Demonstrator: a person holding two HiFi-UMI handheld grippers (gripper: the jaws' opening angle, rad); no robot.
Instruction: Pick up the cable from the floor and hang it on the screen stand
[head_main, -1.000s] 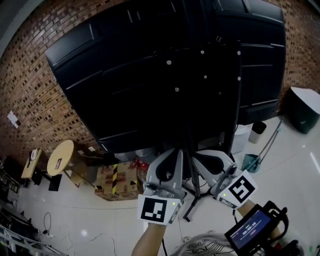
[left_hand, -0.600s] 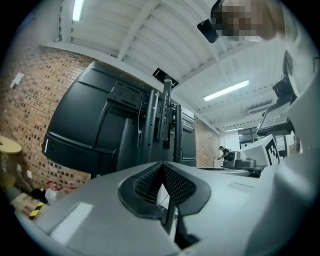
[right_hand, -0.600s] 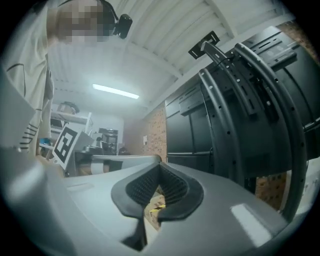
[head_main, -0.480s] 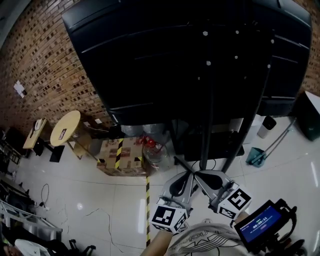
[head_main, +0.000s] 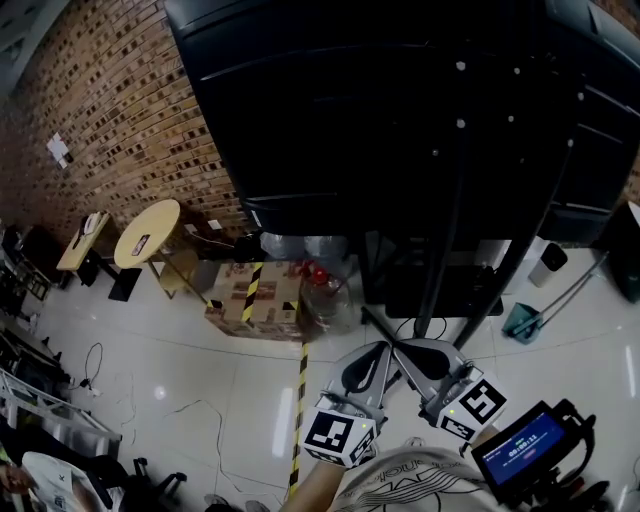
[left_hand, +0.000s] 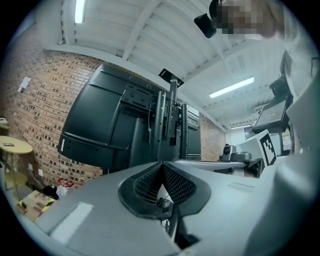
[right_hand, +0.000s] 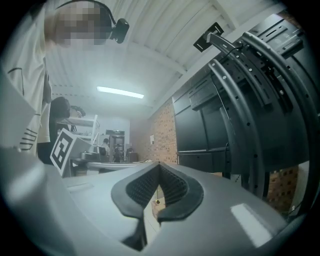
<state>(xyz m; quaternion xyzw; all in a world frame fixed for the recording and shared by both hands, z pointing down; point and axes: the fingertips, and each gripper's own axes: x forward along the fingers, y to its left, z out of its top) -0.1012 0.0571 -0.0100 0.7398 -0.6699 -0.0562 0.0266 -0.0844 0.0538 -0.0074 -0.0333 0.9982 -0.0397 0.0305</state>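
Fingers (left_hand: 176, 184) of the left gripper (head_main: 368, 356) and right gripper (head_main: 425, 358) are clenched on nothing. Both have sunk away from the screen stand (head_main: 440, 285). A thin cable (head_main: 205, 412) lies on the floor (head_main: 150, 345), probably still to fetch.

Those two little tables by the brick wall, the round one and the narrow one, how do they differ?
The round table has a circular top; the narrow table has a long, slim one. The round table carries a small dark item, the narrow table a pale item. The round table stands nearer the cardboard box than the narrow table. Both have light wooden tops and stand by the brick wall.
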